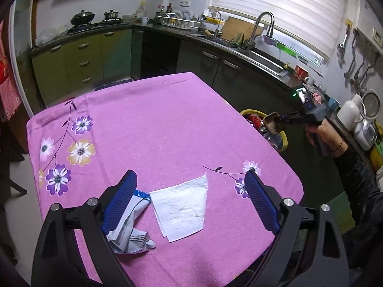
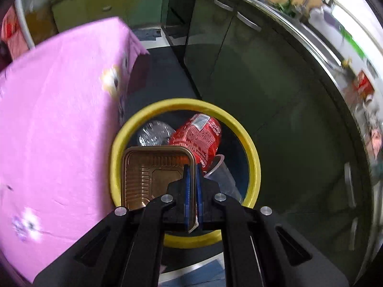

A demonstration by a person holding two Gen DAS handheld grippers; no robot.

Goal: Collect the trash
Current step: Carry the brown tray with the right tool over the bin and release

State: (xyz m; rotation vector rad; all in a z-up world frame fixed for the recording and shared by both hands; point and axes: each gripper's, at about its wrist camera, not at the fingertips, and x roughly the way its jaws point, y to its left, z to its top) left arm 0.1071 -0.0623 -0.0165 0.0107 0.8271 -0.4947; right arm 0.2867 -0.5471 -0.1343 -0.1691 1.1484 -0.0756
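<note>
My left gripper [image 1: 191, 184] is open just above the pink tablecloth [image 1: 155, 124]. A white folded napkin [image 1: 182, 210] lies between its fingers. A crumpled white and blue wrapper [image 1: 131, 229] lies under the left finger. My right gripper [image 2: 192, 167] is shut on the rim of a brown plastic tray [image 2: 148, 177] and holds it over the yellow-rimmed bin [image 2: 253, 157]. The bin holds a red can [image 2: 201, 136], a clear bottle [image 2: 153, 134] and a clear cup [image 2: 222, 174]. In the left wrist view the right gripper [image 1: 275, 123] holds the tray over the bin [image 1: 284, 141] beyond the table's right edge.
The bin stands on the dark floor between the table and dark lower cabinets [image 2: 263, 76]. A counter with a sink and tap [image 1: 263, 35] runs along the back and right. Green drawers [image 1: 83, 59] and a stove with pans stand at the back left.
</note>
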